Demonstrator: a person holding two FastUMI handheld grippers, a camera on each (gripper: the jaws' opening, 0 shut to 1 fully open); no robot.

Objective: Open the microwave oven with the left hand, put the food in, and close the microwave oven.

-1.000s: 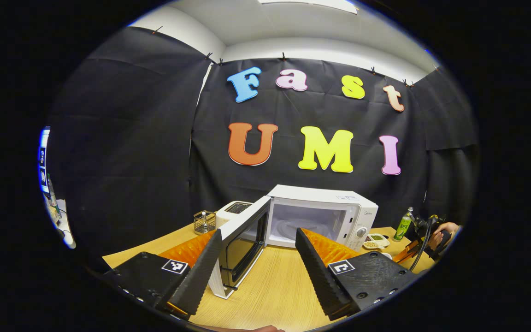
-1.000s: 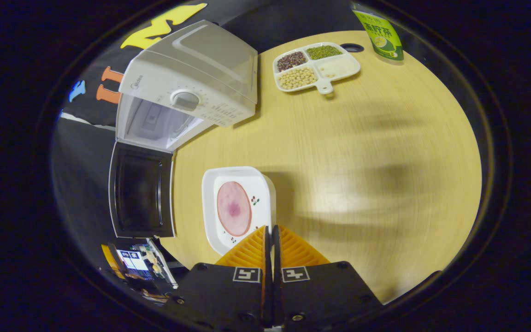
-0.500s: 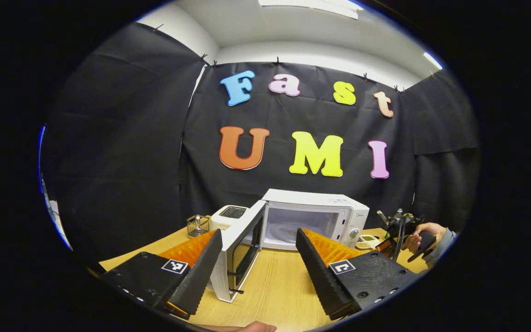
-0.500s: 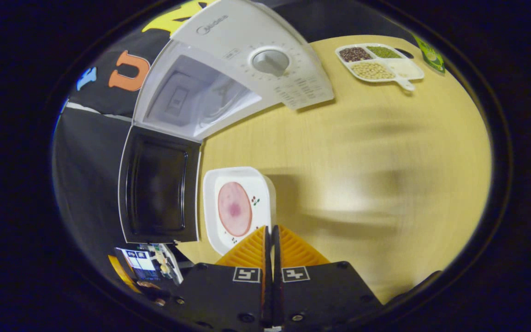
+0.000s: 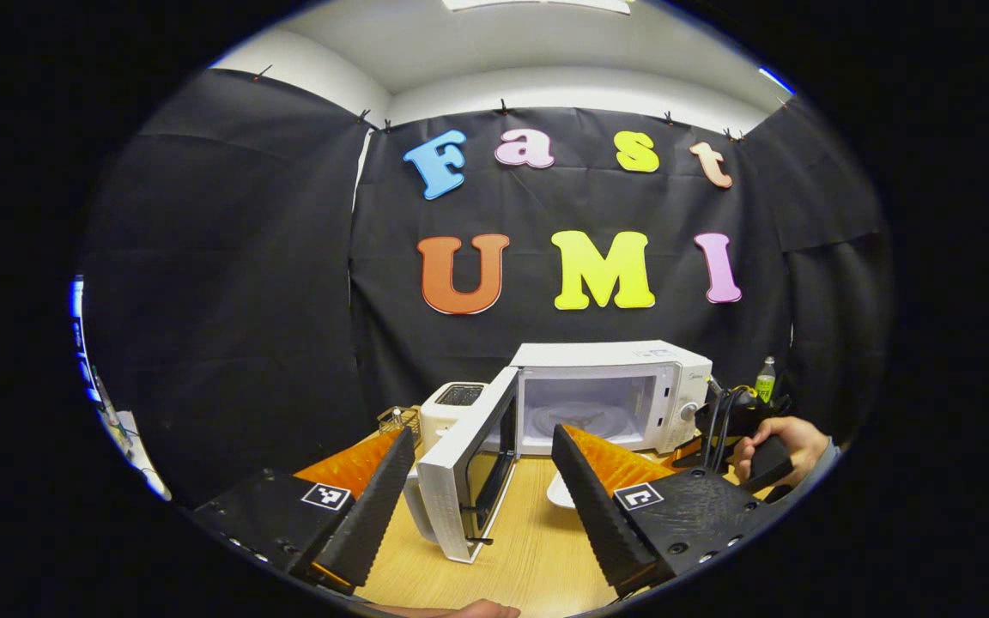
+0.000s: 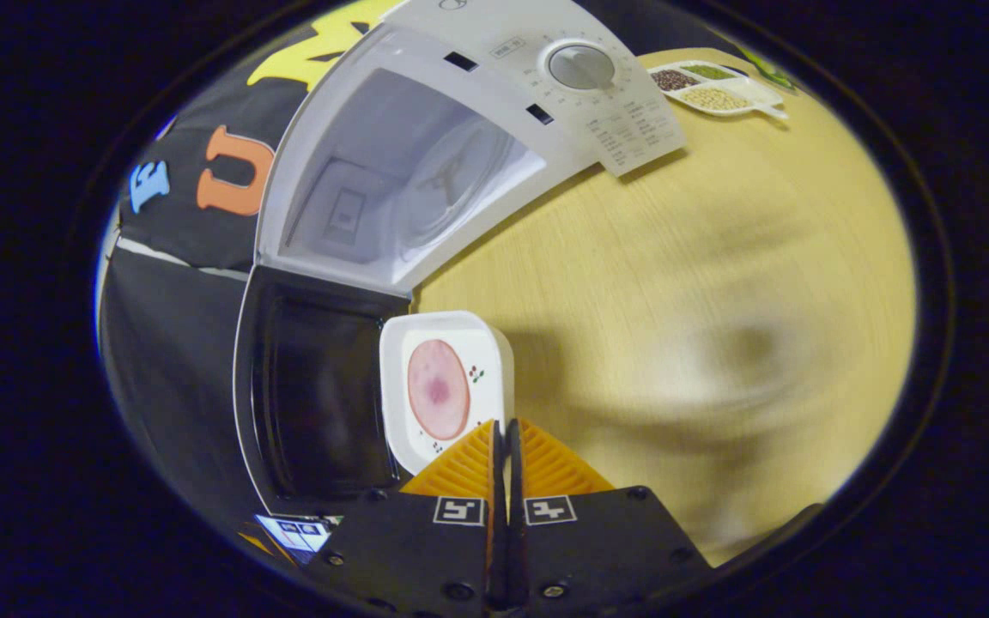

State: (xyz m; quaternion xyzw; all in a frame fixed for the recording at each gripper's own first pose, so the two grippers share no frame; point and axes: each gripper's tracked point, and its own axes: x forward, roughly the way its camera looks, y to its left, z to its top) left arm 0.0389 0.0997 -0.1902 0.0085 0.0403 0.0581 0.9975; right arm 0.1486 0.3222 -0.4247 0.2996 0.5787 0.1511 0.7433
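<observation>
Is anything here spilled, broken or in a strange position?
Nothing stands out. The microwave door is open, as the task needs. The right gripper holds the white dish level by its rim, and the food slice lies flat in it.

Left gripper view faces the open microwave (image 5: 606,395) from farther off; right gripper view, seemingly tilted, hangs close above it (image 6: 426,163).

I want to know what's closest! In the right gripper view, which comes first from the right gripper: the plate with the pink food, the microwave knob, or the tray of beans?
1. Plate with the pink food: held at its edge in the right gripper, jaws shut on it.
2. Microwave knob: up ahead, on the control panel.
3. Tray of beans: farthest, beyond the microwave on the table.
</observation>
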